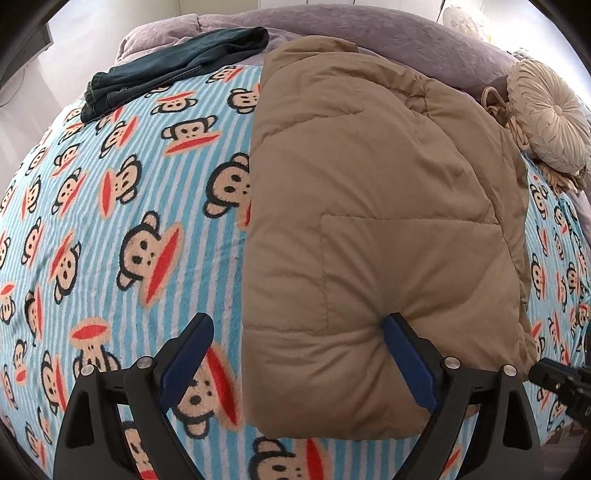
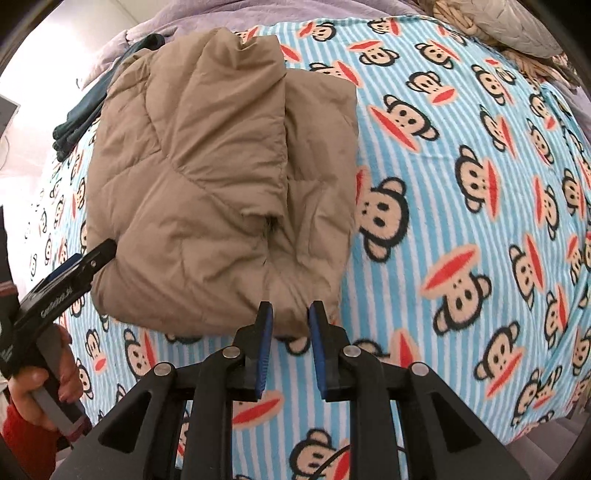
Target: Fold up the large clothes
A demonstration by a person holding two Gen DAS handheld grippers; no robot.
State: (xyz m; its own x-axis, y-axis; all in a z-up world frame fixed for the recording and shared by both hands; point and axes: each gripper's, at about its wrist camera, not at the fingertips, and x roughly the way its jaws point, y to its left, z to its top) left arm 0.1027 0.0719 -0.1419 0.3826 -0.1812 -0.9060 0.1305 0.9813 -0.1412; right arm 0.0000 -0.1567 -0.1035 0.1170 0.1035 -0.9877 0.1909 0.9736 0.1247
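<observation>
Left wrist view has my left claw [image 1: 297, 334] spread wide at the bottom of the frame, its left finger over the monkey-print blanket [image 1: 122, 236] and its right finger pressing a dent into the near edge of the tan puffer jacket [image 1: 369, 221]; nothing sits pinched between the two pads. That jacket lies folded into a thick bundle running from the bottom centre up toward the top of the frame, resting on the bed. Dark jeans [image 1: 173, 70] lie crumpled in the upper left, partly on the blanket and partly on a lavender quilt [image 1: 388, 33] that spans the top. A round cream cushion [image 1: 550, 129] sits at the upper right, just beside the jacket's far corner. My right claw [image 2: 290, 314], seen in the right wrist view, has its blue pads brought in close on a small fold of the jacket's near hem, at the lower centre of the frame. There the jacket fills the upper left and centre, with one layer folded over another. At the lower left of that frame my left hand [image 2: 40, 384] grips the other tool's handle, its tip touching the jacket's left edge.
</observation>
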